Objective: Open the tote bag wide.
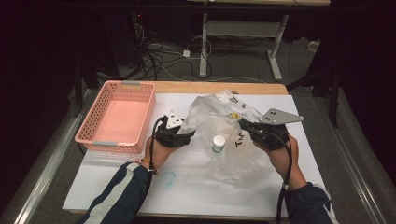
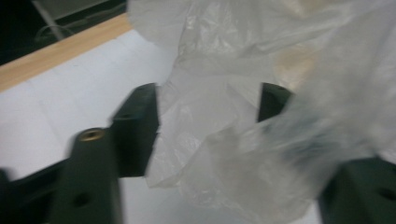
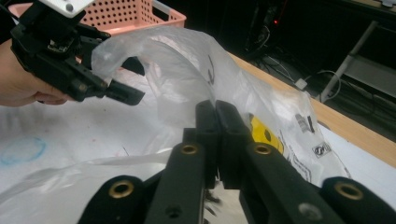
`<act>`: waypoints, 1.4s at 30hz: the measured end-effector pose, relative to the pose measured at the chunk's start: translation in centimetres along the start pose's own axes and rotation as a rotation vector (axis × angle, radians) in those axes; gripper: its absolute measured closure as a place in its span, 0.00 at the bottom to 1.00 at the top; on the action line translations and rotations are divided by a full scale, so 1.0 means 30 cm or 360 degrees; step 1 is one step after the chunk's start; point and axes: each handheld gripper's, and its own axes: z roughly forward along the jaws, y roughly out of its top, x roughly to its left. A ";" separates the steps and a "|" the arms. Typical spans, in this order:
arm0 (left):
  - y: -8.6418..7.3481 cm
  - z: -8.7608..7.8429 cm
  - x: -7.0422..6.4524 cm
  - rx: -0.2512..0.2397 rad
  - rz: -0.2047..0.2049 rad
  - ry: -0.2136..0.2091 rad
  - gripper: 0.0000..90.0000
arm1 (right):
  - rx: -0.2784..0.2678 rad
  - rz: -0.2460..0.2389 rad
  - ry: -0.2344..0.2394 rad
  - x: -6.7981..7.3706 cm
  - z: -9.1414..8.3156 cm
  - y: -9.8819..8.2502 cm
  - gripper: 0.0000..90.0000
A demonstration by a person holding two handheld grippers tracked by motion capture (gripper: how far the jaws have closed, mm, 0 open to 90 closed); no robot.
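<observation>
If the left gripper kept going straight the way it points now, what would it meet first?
Most likely the clear crumpled plastic bag: its film already lies between the open left gripper, though depth is blurred.

My light comes from above and falls on the white table top (image 1: 196, 186), which looks bright, while the room behind it is almost black. The clear plastic bag (image 1: 224, 121) shines a little, with soft white glare on its folds. In my left gripper view the bag (image 2: 280, 140) is smeared and fuzzy, and the black jaws look soft too. My right gripper view is sharper, though the pink basket (image 3: 140, 16) far off looks grainy.
</observation>
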 end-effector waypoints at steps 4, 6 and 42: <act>0.004 -0.014 0.003 -0.0068 0.0054 -0.0026 0.82 | -0.0003 -0.0007 -0.0016 0.015 -0.011 -0.007 0.89; 0.008 -0.027 0.001 -0.0107 0.0083 -0.0034 0.90 | -0.0023 -0.0021 0.0001 0.028 -0.025 -0.017 0.82; 0.001 -0.056 0.000 -0.0061 0.0280 0.0031 0.96 | 0.0478 -0.0383 0.0439 0.293 0.025 -0.383 0.85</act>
